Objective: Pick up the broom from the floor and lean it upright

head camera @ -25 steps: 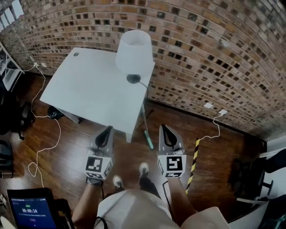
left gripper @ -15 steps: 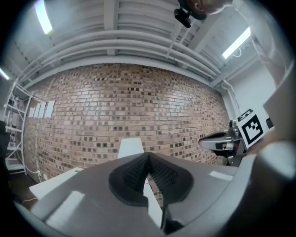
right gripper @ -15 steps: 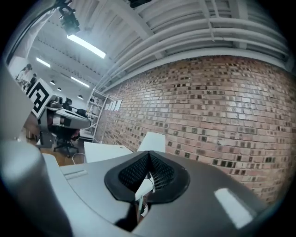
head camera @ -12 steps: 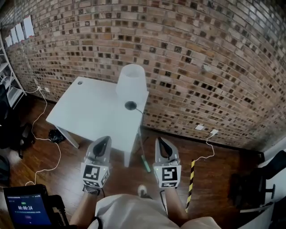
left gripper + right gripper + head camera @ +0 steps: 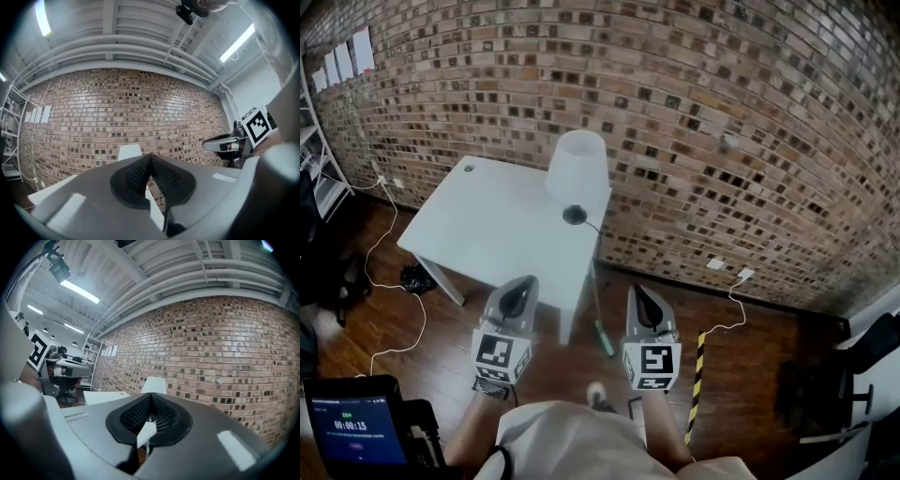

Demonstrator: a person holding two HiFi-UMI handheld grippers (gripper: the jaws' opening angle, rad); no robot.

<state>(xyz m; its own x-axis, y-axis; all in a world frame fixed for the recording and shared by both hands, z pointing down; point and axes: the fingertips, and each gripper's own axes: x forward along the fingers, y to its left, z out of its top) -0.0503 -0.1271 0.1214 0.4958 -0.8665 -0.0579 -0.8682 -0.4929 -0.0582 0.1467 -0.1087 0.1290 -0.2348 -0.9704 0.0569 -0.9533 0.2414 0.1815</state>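
Observation:
The broom is a thin pole with a green end on the wooden floor; its upper part slants up to the front corner of the white table. My left gripper and right gripper are held level, side by side, above the floor on either side of it, touching nothing. In the left gripper view the ribbed pads meet at a point, shut and empty. The right gripper view shows its pads pressed together the same way, with nothing between them.
A white lamp stands on the table by the brick wall. Cables trail over the floor at left and right. A yellow-black striped strip lies to the right. A tablet is at lower left and a dark chair at right.
Both grippers have risen and the head view has tilted up, showing more wall. The broom stays against the table. Jaws unchanged.

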